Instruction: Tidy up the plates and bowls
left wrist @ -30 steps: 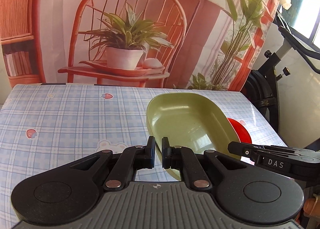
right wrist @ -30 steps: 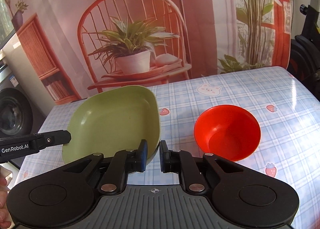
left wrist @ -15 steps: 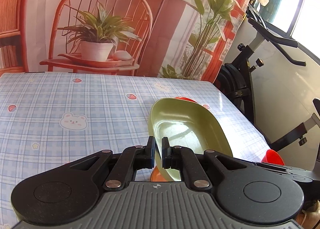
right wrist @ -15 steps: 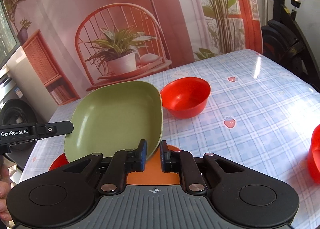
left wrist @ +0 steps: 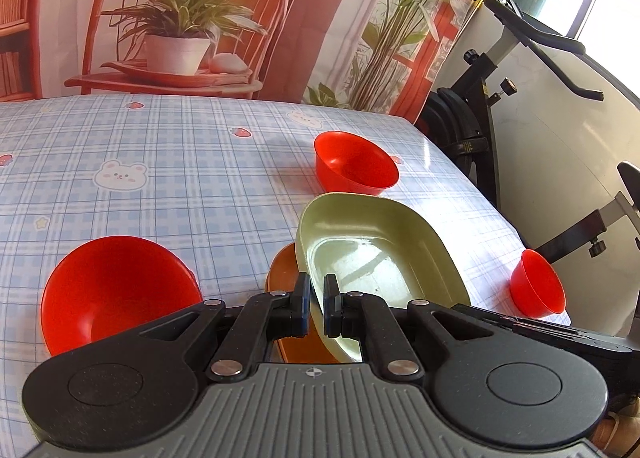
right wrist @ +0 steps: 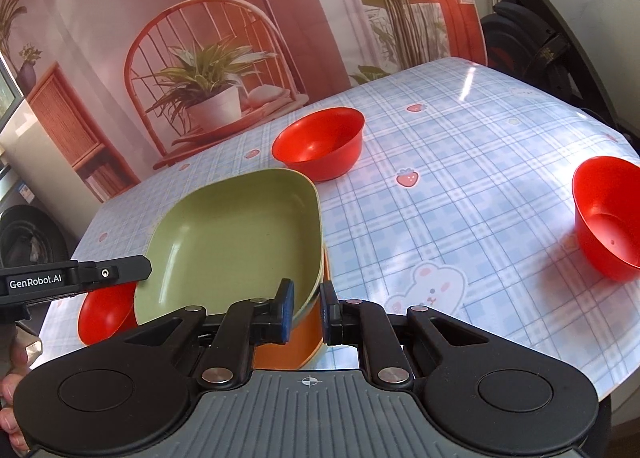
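Note:
A green square plate [left wrist: 380, 266] [right wrist: 240, 234] hangs tilted between both grippers. My left gripper [left wrist: 316, 306] is shut on its near rim. My right gripper [right wrist: 306, 310] is shut on the rim at the opposite side. Directly under the green plate lies an orange plate [left wrist: 286, 270] [right wrist: 296, 342] on the table; whether the two touch I cannot tell. Red bowls stand around: one [left wrist: 116, 290] [right wrist: 104, 314] near the left gripper, one [left wrist: 354, 168] [right wrist: 320, 142] farther back, one [left wrist: 538, 284] [right wrist: 608, 214] by the table's edge.
The table [left wrist: 180, 178] [right wrist: 440, 198] wears a blue checked cloth with bears and strawberries. A printed backdrop of a chair and plant hangs behind it. An exercise bike [left wrist: 480, 106] stands past the table's right edge. A person's hand [right wrist: 12, 398] holds the left gripper.
Both grippers have carried the green plate sideways across the table and a little lower, to above the orange plate. The red bowls have come into view around it.

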Motion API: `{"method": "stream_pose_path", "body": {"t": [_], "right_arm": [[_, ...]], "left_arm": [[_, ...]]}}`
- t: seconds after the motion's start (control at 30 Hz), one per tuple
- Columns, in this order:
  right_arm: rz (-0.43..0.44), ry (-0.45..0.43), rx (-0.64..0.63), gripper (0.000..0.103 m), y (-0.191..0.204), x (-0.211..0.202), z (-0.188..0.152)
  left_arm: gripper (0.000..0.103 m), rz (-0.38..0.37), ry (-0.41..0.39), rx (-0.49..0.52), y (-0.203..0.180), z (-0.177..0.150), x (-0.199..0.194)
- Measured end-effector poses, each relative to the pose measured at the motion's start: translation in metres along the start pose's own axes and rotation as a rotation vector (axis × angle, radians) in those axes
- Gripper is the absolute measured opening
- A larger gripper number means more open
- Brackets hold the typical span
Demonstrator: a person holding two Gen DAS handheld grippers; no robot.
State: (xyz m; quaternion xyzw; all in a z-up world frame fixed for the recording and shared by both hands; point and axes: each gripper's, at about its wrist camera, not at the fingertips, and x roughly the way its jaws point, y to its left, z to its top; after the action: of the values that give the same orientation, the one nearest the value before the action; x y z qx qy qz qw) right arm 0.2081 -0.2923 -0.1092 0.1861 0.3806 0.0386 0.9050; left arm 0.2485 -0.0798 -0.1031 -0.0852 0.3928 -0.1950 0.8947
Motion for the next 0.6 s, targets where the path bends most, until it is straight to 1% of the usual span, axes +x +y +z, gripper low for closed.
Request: {"method": "stream_pose_path", "body": {"t": [0.2, 0.47, 0.6], "right_arm": [[-0.013, 0.015, 0.002, 0.013, 0.001, 0.004, -0.010], [-0.014, 0.042, 0.006, 0.013, 0.002, 0.010, -0.012], [0.001, 0.064, 0.038, 0.013, -0.005, 0.017, -0.013]], "left_arm": [[0.007, 0.034, 0.022, 0.006, 0.001, -0.010, 0.004], [0.007, 0.034, 0.020, 0.005, 0.003, -0.012, 0.007], [0.007, 0.031, 0.025, -0.009, 0.006, -0.015, 0.011]]}}
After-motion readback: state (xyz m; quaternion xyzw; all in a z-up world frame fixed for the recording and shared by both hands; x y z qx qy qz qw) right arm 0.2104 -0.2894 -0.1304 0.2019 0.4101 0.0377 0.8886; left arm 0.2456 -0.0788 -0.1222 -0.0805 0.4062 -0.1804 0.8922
